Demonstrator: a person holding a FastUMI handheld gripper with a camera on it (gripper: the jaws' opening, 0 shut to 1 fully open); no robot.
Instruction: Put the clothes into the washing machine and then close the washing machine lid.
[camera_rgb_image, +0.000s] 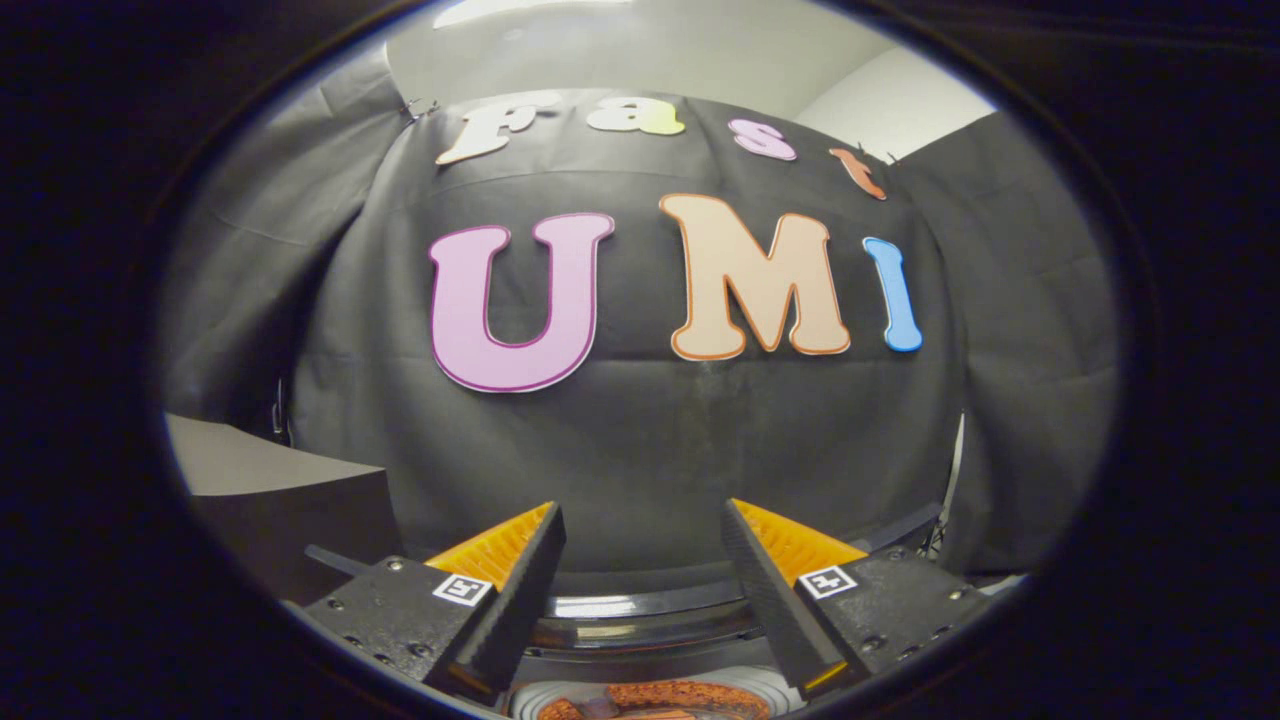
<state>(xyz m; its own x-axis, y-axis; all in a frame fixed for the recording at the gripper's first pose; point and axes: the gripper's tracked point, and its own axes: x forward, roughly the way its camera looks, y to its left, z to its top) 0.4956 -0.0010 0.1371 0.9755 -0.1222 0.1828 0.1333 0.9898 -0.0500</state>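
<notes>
Washing machine (640, 625) shows at the bottom centre of the frame as a dark curved rim, with something reddish-orange (660, 698), perhaps clothes, below it between the fingers. The gripper (645, 530) has its jaws released, grasping nothing. Each finger (520, 590) carries a small square marker (462, 589), not readable as words.

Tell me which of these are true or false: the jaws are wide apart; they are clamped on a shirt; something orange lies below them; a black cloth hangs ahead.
1. The gripper has its jaws wide apart. True.
2. The jaws are clamped on a shirt. False: nothing sits between them.
3. Something orange lies below the jaws, inside the washing machine's round rim. True.
4. A white wall hangs just ahead. False: it is a black cloth.
</notes>
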